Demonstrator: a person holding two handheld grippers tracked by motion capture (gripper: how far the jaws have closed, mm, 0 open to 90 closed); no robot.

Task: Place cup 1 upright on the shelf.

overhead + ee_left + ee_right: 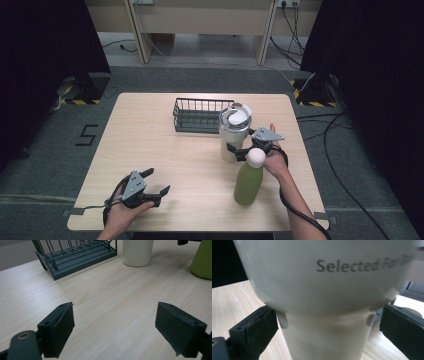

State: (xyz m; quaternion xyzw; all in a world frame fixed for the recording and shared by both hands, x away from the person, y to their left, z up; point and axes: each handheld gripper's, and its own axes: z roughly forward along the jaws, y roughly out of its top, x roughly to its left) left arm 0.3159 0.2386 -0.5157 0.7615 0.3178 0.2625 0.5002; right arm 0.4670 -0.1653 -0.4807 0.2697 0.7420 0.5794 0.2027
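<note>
From the high view, the green bottle (pixel 249 181) with its round white cap stands in front of the right hand, and that cap covers part of the right claw (pixel 238 151), so the far fingertip is hard to pick out there. The cream tumbler (pixel 234 134) stands upright on the tabletop (pixel 150 145) just behind the green bottle, its white lid with a flip spout on top. In the right gripper view the tumbler sits so close that it blurs and its top and base are cut off; only the words "Selected For" read on its side, and the rest of the line runs off the edge. There the right claw's jaws stand wide, one on each side of the tumbler's narrower lower body; I cannot tell whether the pads touch it.

The left claw (pixel 156 183) is near the front left of the tabletop, well apart from the tumbler, jaws spread wide over bare wood. In the left gripper view the dark wire basket (pixel 75 257) is cropped at the top, as are the tumbler's base and the green bottle.
</note>
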